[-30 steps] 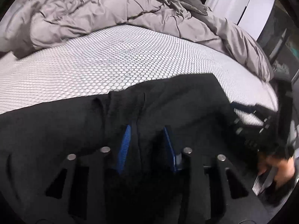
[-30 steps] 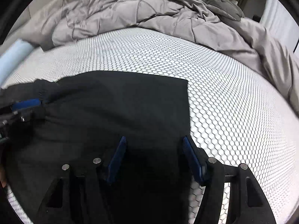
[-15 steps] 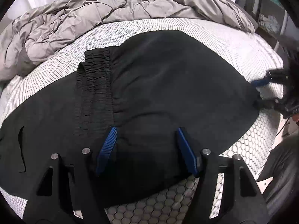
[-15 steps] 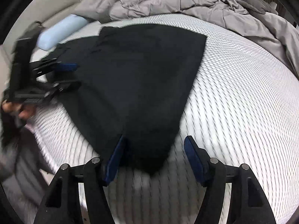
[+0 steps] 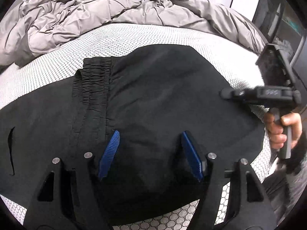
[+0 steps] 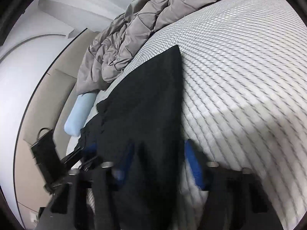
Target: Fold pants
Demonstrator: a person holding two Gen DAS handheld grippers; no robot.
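Note:
Black pants (image 5: 153,99) lie on the white honeycomb mattress (image 5: 134,36), one part folded over so the gathered waistband (image 5: 92,88) shows on top. My left gripper (image 5: 149,153) is open and empty, hovering above the near edge of the pants. My right gripper (image 6: 159,163) is open and empty, tilted and blurred over the pants (image 6: 145,118) at their end. The right gripper also shows in the left wrist view (image 5: 230,94), at the pants' right edge, held by a hand.
A crumpled grey duvet (image 5: 96,13) is heaped along the far side of the bed. A light blue roll pillow (image 6: 78,113) lies at the mattress edge beside a beige headboard (image 6: 38,99). The near mattress edge (image 5: 172,220) is just below my left gripper.
Both grippers have let go of the pants and lifted back. The left opened wide. The right has swung and tilted to the left, with motion blur.

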